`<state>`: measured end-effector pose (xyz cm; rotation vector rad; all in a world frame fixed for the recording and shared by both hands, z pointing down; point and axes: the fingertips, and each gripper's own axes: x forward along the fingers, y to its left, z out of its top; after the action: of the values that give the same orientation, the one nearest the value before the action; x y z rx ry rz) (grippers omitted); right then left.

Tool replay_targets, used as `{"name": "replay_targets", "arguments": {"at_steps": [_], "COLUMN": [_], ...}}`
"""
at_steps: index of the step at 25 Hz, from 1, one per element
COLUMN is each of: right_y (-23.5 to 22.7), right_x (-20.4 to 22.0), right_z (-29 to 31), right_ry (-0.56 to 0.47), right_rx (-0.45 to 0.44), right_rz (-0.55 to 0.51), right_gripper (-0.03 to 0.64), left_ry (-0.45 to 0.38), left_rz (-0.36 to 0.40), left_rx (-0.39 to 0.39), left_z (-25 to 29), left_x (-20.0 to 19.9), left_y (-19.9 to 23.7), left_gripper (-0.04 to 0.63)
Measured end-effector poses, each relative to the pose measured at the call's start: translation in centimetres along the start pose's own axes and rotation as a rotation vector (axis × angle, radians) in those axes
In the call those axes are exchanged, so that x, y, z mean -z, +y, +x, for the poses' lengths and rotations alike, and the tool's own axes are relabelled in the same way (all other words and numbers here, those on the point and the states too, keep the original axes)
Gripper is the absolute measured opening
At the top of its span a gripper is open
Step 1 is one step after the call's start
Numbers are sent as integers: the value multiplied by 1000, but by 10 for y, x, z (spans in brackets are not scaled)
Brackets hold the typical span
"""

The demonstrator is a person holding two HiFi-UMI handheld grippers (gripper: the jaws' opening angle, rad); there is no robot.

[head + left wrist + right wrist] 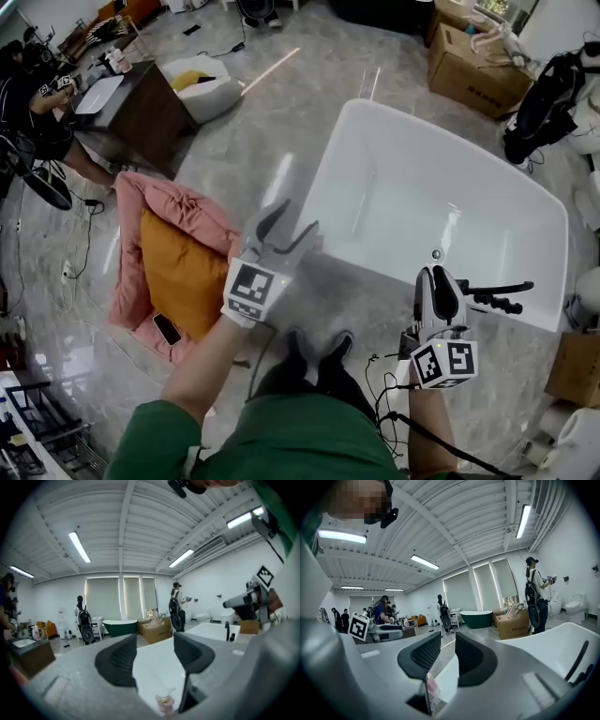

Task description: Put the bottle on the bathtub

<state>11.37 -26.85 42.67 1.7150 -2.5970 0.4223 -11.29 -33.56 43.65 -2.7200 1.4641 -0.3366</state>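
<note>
The white bathtub point(424, 192) fills the middle right of the head view. My left gripper point(292, 221) hovers above its near left rim with the jaws apart and nothing between the pads. In the left gripper view point(154, 641) a small pink bottle point(164, 703) with a clear top shows low down between and below the jaws, against the white tub point(152, 667), apart from the pads. In the head view the bottle is hidden. My right gripper point(437, 274) is held over the near rim beside the black faucet point(495, 298); its jaws point(449, 640) stand a narrow gap apart, holding nothing.
A pink blanket point(141, 202) with an orange cushion point(178, 267) lies on the floor left of the tub. Behind it stand a dark table point(141, 108) and a white basket point(206, 89). Cardboard boxes point(473, 61) sit at the back right. Other people stand around the room point(176, 604).
</note>
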Motion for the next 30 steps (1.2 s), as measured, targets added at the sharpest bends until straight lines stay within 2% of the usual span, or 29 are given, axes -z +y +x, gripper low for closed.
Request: {"name": "replay_targets", "arguments": {"at_steps": [3, 9, 19, 30], "right_y": [3, 20, 49, 64], "right_x": [-19, -52, -93, -122], "right_z": [-9, -18, -36, -49], "right_ry": [-34, -89, -130, -184], "right_rx": [3, 4, -20, -32], "right_rz": [-20, -63, -135, -183], "right_gripper": [97, 97, 100, 100], "left_ry": [-54, -89, -120, -168], "left_rz": [-14, -52, -87, -67], "left_rx": [-26, -64, -84, -96], "left_z": [-23, -59, -92, -109], "left_x": [-33, -71, -108, -140], "left_y": [-4, -4, -14, -16], "left_gripper": [224, 202, 196, 195]}}
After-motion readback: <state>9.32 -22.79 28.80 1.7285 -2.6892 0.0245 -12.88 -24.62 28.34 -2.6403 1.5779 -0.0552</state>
